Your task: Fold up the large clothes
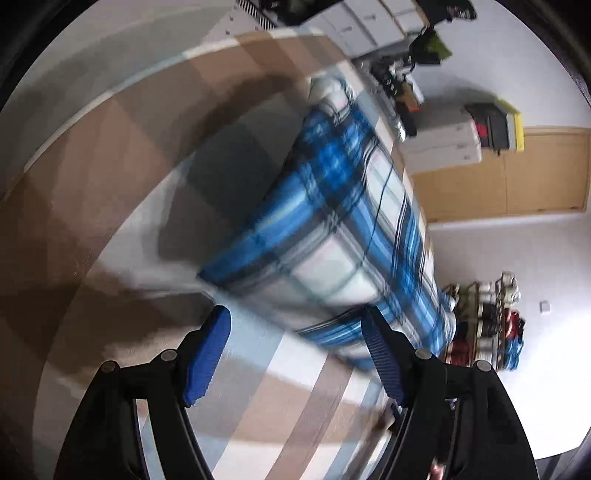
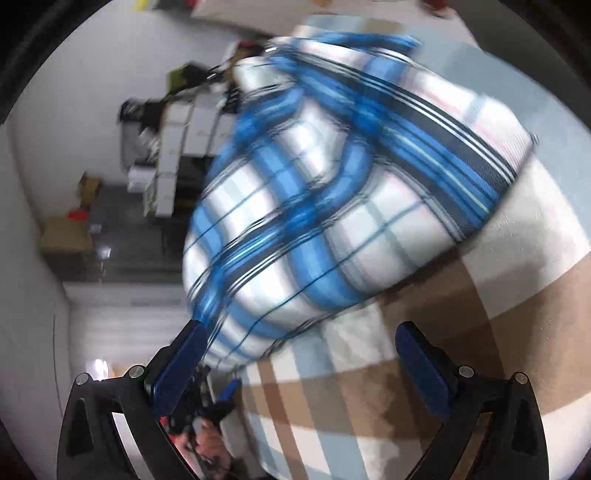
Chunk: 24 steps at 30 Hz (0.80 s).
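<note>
While both views are smeared by motion blur, the main things read clearly enough. Ahead of the left gripper [image 1: 295, 350] lies a folded blue-and-white plaid garment [image 1: 340, 229], resting on a bed cover [image 1: 110, 184] of broad brown, grey and white checks. Its near edge sits just beyond the fingertips, and one corner of it runs behind the right-hand finger of that gripper, though the blur leaves it unclear whether cloth and pad touch there. The left gripper's blue-padded fingers [image 1: 207, 354] stand wide apart, with only the checked cover showing between them.

From the right gripper [image 2: 303, 365], the same plaid garment fills the space ahead and above, a thick rumpled bundle on the cover. Its lower edge comes down to the tip of the left-hand finger and seems to brush it, but nothing is pinched: the right gripper's jaws are spread wide, and the gap between them shows bare cover. Below and to the left of that gripper, a hand [image 2: 207, 443] on the other gripper's handle is partly in view.

Beyond the bed, off to the sides, stand white drawers [image 1: 369, 26] and a shoe rack [image 1: 487, 321] against the wall.
</note>
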Each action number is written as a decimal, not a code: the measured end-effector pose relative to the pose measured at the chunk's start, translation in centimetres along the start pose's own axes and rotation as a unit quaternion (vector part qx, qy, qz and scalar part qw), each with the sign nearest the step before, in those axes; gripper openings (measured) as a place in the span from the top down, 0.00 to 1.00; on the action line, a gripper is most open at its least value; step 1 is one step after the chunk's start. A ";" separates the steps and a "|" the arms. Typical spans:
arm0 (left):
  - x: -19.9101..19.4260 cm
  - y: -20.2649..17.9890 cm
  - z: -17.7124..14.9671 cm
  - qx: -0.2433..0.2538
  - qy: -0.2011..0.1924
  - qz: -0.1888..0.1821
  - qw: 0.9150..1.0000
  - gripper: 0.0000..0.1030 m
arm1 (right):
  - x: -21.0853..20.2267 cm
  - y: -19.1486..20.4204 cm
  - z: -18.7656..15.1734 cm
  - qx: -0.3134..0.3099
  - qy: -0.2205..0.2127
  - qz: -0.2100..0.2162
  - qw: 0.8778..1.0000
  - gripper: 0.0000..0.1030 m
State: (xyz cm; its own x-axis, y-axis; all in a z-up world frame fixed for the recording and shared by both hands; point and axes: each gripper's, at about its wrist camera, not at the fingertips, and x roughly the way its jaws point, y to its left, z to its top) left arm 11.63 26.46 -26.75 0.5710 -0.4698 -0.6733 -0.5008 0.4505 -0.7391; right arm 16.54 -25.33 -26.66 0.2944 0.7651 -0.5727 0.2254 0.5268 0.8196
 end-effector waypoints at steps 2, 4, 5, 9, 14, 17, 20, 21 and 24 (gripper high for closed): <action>0.4 -0.2 0.6 -0.011 -0.001 -0.003 1.000 0.33 | 0.1 0.0 0.8 0.006 -0.013 0.009 1.000 0.00; 1.3 -0.3 1.2 -0.036 0.001 -0.024 0.999 0.33 | -0.1 0.1 1.8 0.005 -0.038 -0.006 0.999 0.00; 1.9 -0.3 1.7 -0.046 0.000 -0.028 0.999 0.33 | 0.2 0.6 2.5 -0.002 -0.049 -0.020 0.999 0.00; 2.3 -0.2 2.7 -0.081 -0.041 -0.059 0.994 0.42 | 1.0 2.5 4.3 -0.026 -0.088 -0.068 0.993 0.26; 1.1 -0.1 3.0 -0.079 -0.063 -0.073 0.992 0.94 | 0.2 2.6 3.3 -0.040 -0.139 -0.097 0.985 0.95; -0.7 -0.6 2.1 -0.062 -0.069 -0.079 0.993 0.95 | -1.6 4.5 0.6 -0.104 -0.179 -0.129 0.970 0.96; -2.2 -0.4 1.1 -0.041 -0.066 -0.069 0.995 0.95 | -3.3 5.5 -1.7 -0.138 -0.191 -0.143 0.961 0.97; -2.4 -0.2 0.9 -0.040 -0.063 -0.070 0.995 0.95 | -3.8 5.4 -2.6 -0.134 -0.195 -0.147 0.960 0.97; -3.7 1.5 -0.5 -0.038 -0.054 -0.067 0.996 0.95 | -5.8 4.0 -6.2 -0.112 -0.195 -0.145 0.963 0.97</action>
State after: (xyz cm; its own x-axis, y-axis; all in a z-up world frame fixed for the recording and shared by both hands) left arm 8.40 28.54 -25.37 0.7001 -0.4360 -0.5654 -0.4608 0.3289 -0.8243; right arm 9.99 -25.39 -19.94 0.5861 0.3988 -0.7053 0.1577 0.7977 0.5821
